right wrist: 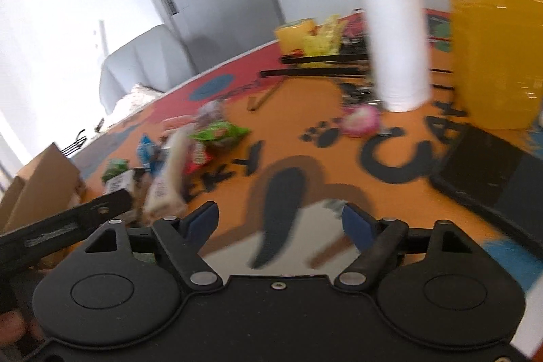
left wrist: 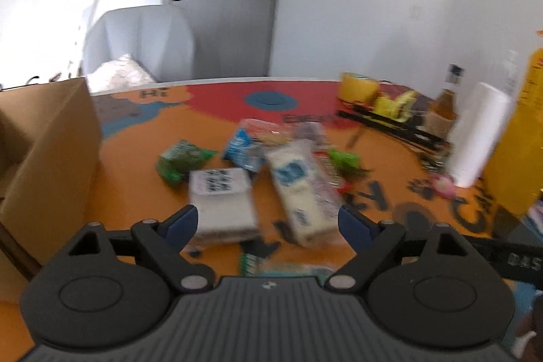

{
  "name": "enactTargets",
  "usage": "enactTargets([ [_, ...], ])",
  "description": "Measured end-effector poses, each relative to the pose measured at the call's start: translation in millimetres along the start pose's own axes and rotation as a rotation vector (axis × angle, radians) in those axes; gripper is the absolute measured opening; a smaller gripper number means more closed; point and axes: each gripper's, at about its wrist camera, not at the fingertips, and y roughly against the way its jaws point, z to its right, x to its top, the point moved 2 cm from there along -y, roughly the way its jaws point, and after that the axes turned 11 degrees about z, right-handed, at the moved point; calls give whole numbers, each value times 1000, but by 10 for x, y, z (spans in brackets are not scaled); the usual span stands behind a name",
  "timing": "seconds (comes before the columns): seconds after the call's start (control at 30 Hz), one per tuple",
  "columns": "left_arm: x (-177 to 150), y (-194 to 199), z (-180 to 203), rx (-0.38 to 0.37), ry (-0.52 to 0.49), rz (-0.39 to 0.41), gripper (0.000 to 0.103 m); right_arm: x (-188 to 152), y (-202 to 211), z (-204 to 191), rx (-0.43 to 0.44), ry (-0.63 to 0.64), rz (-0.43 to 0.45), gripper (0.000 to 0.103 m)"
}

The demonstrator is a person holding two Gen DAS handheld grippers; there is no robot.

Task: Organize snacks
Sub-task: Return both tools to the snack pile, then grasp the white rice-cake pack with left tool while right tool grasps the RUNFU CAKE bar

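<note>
Both of my grippers hang over the printed orange counter (left wrist: 129, 165) with nothing between their blue pads: my left gripper (left wrist: 268, 224) stands wide open above the near end of the snack pile, and my right gripper (right wrist: 281, 224) is open too, over a dark tail shape printed on the counter, well to the right of the snacks. No earlier view is at hand, so I say only how the jaws stand. Writing is hard to read through the blur; on the counter I make out big black letters "CA" (right wrist: 407, 155) and part of a word ending "KY" (right wrist: 237, 165) beside black paw prints (right wrist: 322, 133), and "DAS" on a black bar at the right edge of the left view. The snacks lie in a loose heap near the counter's middle: a white packet with a black printed label (left wrist: 220, 192) just ahead of my left pad, a long cream packet with a blue patch (left wrist: 298, 192) beside it, a blue-and-white pouch (left wrist: 242, 148) behind, and green crinkly bags (left wrist: 181, 160) on either side. An open cardboard box (left wrist: 47, 155) stands at the counter's left edge. A white paper roll (right wrist: 393, 33) and a tall yellow container (right wrist: 495, 33) stand toward the right edge.
</note>
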Motion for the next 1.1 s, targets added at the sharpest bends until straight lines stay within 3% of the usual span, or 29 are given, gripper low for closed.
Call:
enactTargets([
  [0.23,-70,-327,-175,59,32,-55,87,76,-193,-333,70,21,-1,72],
  [0.4,-100,-449,-183,61,19,-67,65,149,-351,-493,89,22,-8,72],
  [0.5,-121,-407,-254,45,54,-46,62,160,-415,-585,103,46,-22,69],
  [0.53,-132,-387,-263,46,49,-39,52,165,-419,-605,105,61,-23,69],
  [0.87,-102,-305,-316,-18,113,-44,49,235,-432,-912,134,133,-36,68],
  [1.0,-123,-287,-313,-19,114,-49,48,137,-564,-994,106,156,-95,57],
  [1.03,-127,-281,-297,-23,101,-53,48,118,-579,-1018,99,177,-101,49],
  [1.1,-143,-268,-258,-31,81,-52,48,120,-600,-1056,72,207,-130,25],
])
